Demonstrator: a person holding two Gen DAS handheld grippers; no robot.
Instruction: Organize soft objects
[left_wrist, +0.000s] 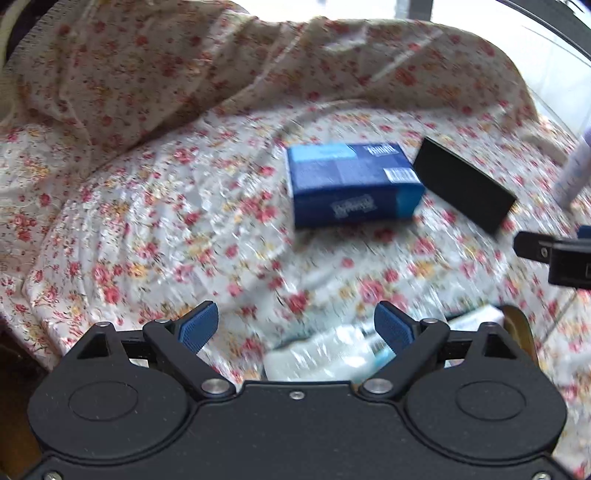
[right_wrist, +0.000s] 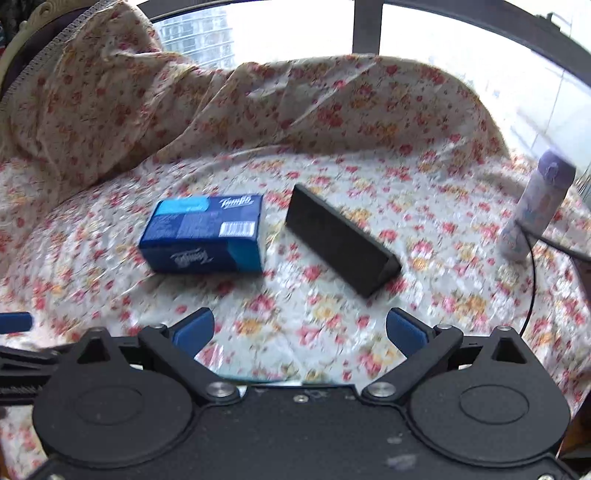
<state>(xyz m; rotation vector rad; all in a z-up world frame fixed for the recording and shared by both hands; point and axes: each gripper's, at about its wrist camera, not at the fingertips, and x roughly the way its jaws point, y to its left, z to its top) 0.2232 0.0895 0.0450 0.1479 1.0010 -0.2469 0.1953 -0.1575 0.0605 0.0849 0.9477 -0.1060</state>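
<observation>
Floral cloth (left_wrist: 147, 229) covers the whole table, and its far part is bunched up into a high fold. From the left wrist view, the left gripper (left_wrist: 297, 326) hangs low over the near edge of the cloth, level and pointing forward. Its jaws stand wide apart and hold nothing. Just under its fingers lies a clear plastic pack (left_wrist: 321, 354), blurred, so I cannot tell what is inside. Further ahead a blue tissue box (left_wrist: 352, 182) lies flat on the cloth, and a black case (left_wrist: 463, 184) stands just beside it on the right, tilted. At the right edge the tip of the right gripper (left_wrist: 554, 254) comes into view, and a white bottle (left_wrist: 574, 173) is behind it.

From the right wrist view, the right gripper (right_wrist: 299, 332) is also level above the cloth (right_wrist: 369, 184), jaws wide and empty. The tissue box (right_wrist: 205, 236) is ahead on the left and the case (right_wrist: 340, 240) ahead in the middle, near each other but apart. The bottle (right_wrist: 535, 206) stands far right, leaning a little, with a black cable (right_wrist: 532, 277) beside it. One blue finger of the left gripper (right_wrist: 14, 321) shows at the left edge.
</observation>
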